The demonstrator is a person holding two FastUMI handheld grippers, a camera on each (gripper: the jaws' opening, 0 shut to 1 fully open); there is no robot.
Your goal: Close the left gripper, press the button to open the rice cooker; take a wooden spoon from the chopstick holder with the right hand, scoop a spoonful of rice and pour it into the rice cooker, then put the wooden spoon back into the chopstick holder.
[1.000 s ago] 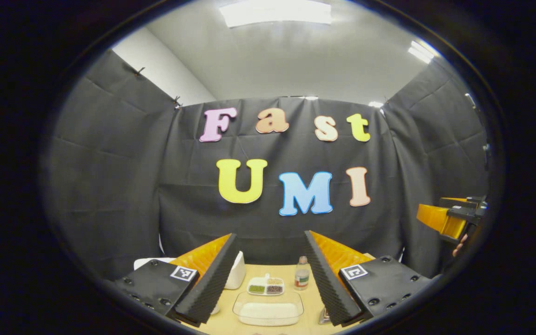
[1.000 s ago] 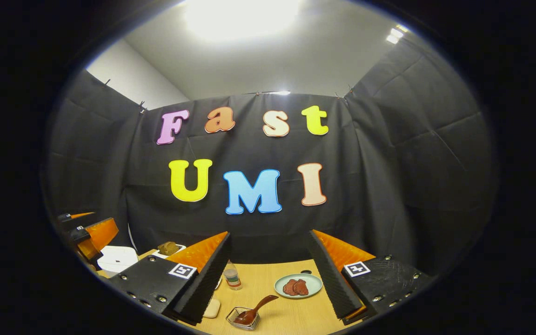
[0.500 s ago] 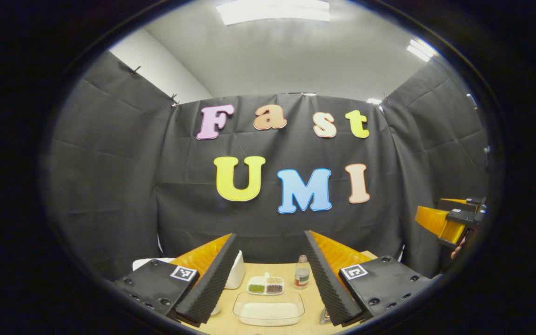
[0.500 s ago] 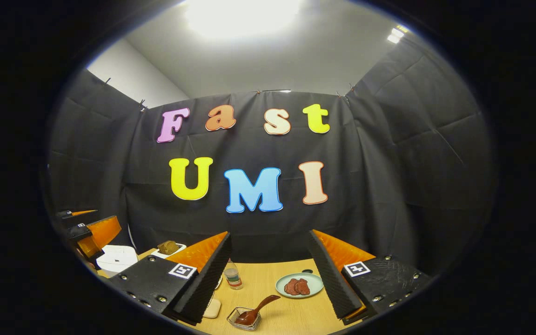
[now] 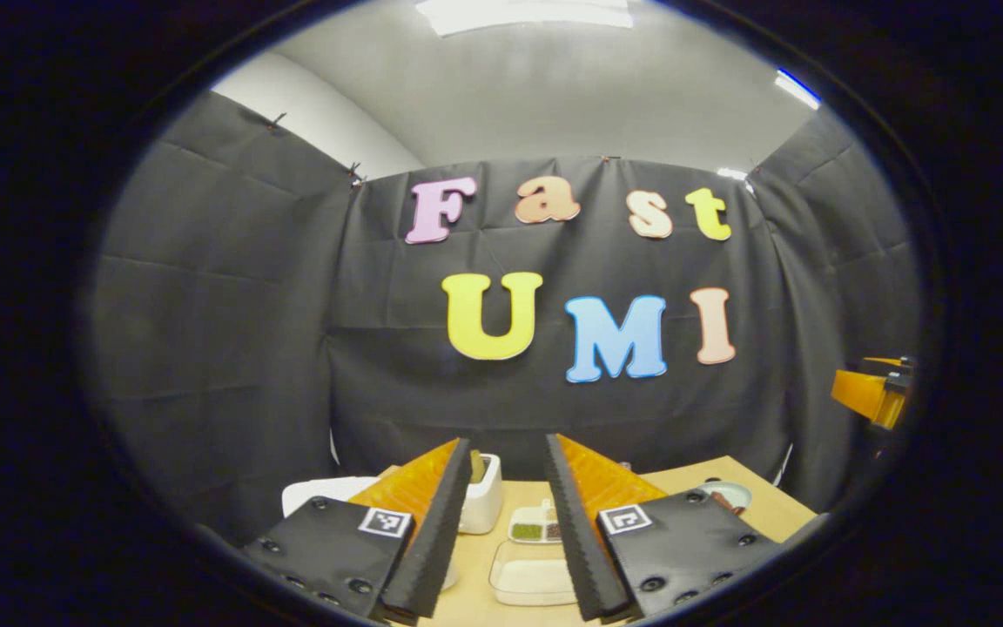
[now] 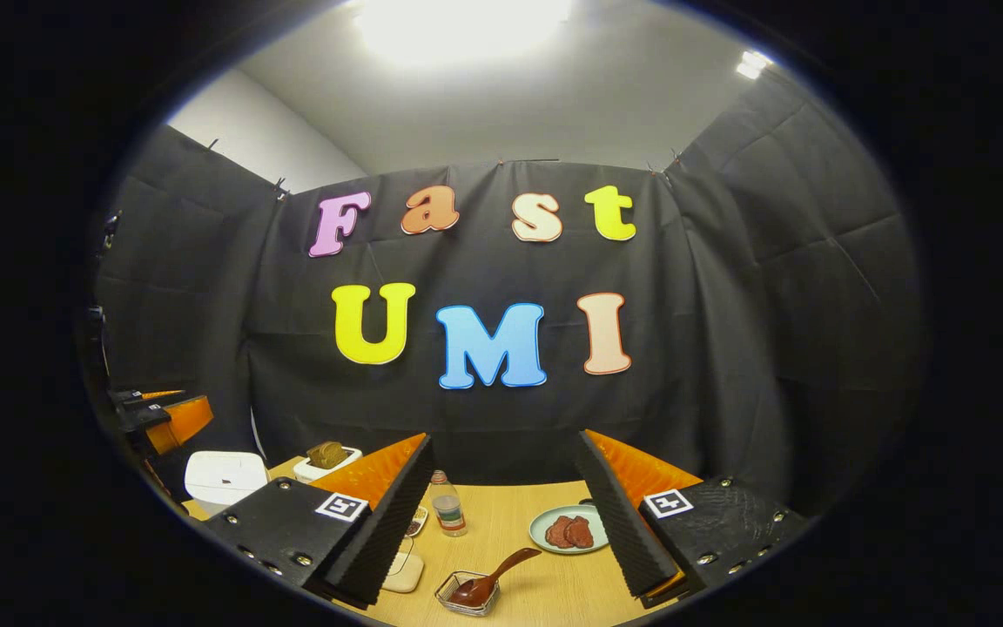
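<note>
The white rice cooker [image 6: 225, 477] stands with its lid down at the table's far left, partly hidden behind my left gripper's finger [image 5: 327, 496]. A dark wooden spoon [image 6: 501, 570] rests with its bowl in a small clear holder [image 6: 458, 594] near the front edge. A clear container of white rice [image 5: 529, 579] lies just beyond my left gripper [image 5: 508, 440], whose jaws stand narrowed with a gap and hold nothing. My right gripper [image 6: 504, 440] is open and empty, raised above the spoon. Each gripper appears at the edge of the other's view [image 6: 162, 418] [image 5: 871, 392].
A white box with a brown item [image 6: 326, 460] sits behind the rice cooker. A divided tray of grains [image 5: 535, 529], a small bottle [image 6: 447, 514] and a plate of dark red slices [image 6: 567, 529] stand on the wooden table [image 6: 545, 592].
My left gripper's jaws have drawn closer together and its view has swung left. The right gripper's view has drifted slightly; the spoon has not been moved.
</note>
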